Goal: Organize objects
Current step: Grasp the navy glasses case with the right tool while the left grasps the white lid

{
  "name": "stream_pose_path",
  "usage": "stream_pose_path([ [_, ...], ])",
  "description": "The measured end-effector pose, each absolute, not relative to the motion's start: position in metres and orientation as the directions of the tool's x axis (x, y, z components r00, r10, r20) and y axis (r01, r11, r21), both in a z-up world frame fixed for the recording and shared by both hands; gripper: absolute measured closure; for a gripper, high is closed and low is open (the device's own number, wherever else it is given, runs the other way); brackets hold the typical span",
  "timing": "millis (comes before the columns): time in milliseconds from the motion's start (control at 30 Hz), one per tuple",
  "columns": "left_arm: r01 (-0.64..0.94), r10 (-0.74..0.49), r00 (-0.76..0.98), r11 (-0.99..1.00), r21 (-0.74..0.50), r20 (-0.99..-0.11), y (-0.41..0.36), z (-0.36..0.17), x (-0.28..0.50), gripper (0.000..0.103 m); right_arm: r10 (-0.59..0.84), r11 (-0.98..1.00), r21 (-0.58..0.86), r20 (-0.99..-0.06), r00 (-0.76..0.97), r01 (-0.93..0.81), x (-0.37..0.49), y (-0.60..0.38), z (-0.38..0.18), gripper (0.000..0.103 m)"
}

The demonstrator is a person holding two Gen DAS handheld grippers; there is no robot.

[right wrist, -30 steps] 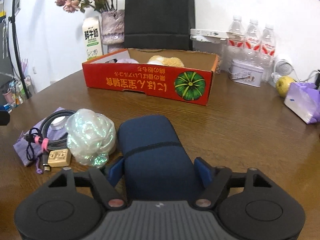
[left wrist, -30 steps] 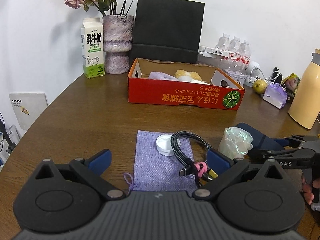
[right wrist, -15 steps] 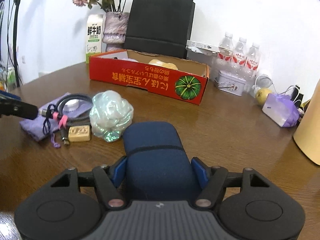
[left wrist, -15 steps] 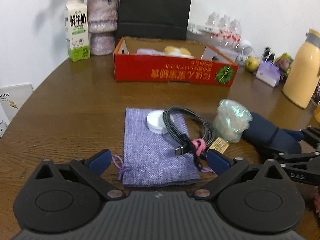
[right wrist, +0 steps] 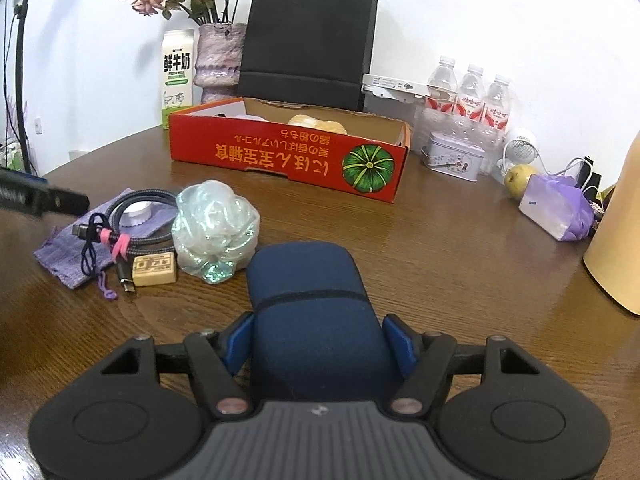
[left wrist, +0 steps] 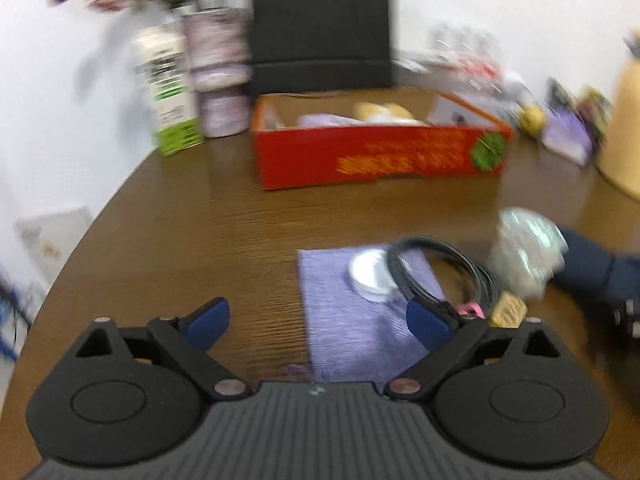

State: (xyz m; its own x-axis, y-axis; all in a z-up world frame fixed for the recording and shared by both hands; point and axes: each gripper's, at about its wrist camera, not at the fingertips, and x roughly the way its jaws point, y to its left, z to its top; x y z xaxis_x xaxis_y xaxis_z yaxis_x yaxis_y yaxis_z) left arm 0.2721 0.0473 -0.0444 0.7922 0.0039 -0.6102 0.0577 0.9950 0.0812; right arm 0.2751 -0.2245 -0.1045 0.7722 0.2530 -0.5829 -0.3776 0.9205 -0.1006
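Observation:
My right gripper is shut on a navy blue soft case, its pads pressing both sides; the case rests on the wooden table. Left of it lie an iridescent wrap ball, a small wooden block, a coiled black cable and a white cap on a purple pouch. My left gripper hovers low over the pouch. Its jaws stand wide and are closing, gripping nothing. The red cardboard box stands behind.
Along the back stand a milk carton, a vase of flowers, a black paper bag, water bottles and a tin. A pear, a purple bag and a yellow flask sit right.
The left gripper has slid left and lower, so the pouch now sits toward its right finger; its view is blurred. The right gripper drew the blue case back from the wrap ball, then held still.

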Motion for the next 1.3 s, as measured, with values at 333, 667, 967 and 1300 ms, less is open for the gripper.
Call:
stream_pose_path([
  [333,0.271,-0.176,0.790,0.960,0.077,-0.587,0.036,-0.058,0.317,0.024,0.241,0.931,-0.084,-0.587,0.773,-0.354,0.278,-0.227,-0.105,0.035],
  [667,0.349,-0.297,0.744,0.937,-0.031,-0.598,0.042,-0.064,0.341,0.084,0.240,0.934,-0.076,-0.592,0.769,-0.350,0.280,-0.228,-0.105,0.034],
  [967,0.212,-0.213,0.817,0.975,-0.064,-0.535,0.067,-0.047,0.327,0.056,0.234,0.936,-0.076,-0.592,0.771,-0.343,0.282,-0.228,-0.105,0.034],
  [1300,0.163,-0.198,0.785,0.980,-0.114,-0.587,0.070,-0.058,0.345,0.090,0.233,0.936,-0.078,-0.591,0.772,-0.343,0.281,-0.228,-0.105,0.034],
])
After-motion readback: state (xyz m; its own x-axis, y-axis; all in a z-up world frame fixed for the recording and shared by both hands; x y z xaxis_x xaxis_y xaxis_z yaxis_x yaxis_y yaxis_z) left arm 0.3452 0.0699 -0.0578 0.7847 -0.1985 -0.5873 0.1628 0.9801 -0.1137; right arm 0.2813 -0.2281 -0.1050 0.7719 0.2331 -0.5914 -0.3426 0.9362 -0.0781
